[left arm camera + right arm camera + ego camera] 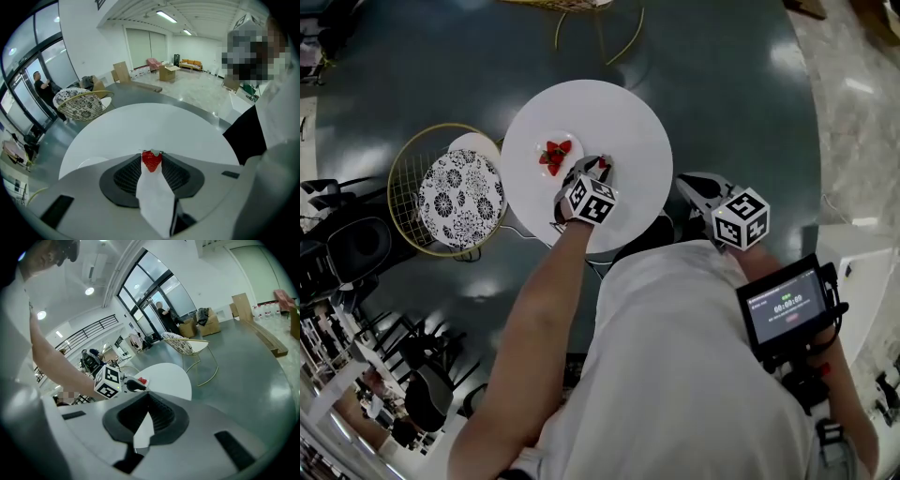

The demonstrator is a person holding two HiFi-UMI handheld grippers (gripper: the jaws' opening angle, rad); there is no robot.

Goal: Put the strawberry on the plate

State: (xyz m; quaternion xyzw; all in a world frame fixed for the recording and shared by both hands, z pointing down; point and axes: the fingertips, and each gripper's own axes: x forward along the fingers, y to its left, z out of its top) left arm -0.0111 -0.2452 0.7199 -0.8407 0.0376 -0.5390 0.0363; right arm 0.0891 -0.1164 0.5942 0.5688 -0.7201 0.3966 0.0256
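A small white plate (546, 142) with red strawberries (554, 155) on it sits left of centre on the round white table (628, 131). My left gripper (602, 166) hovers just to the right of the plate, shut on a red strawberry (604, 162). In the left gripper view that strawberry (151, 161) sits pinched at the jaw tips, with the plate's rim (90, 162) low on the left. My right gripper (692, 185) hangs beyond the table's right edge with its jaws together and nothing in them. The right gripper view shows the left gripper (137, 383) and its strawberry (143, 380).
A gold wire chair (411, 178) with a black-and-white patterned cushion (459, 197) stands left of the table. Dark chairs (356, 248) crowd the lower left. A small screen (784, 306) rides on the right arm. A person (43, 88) stands by the glass wall.
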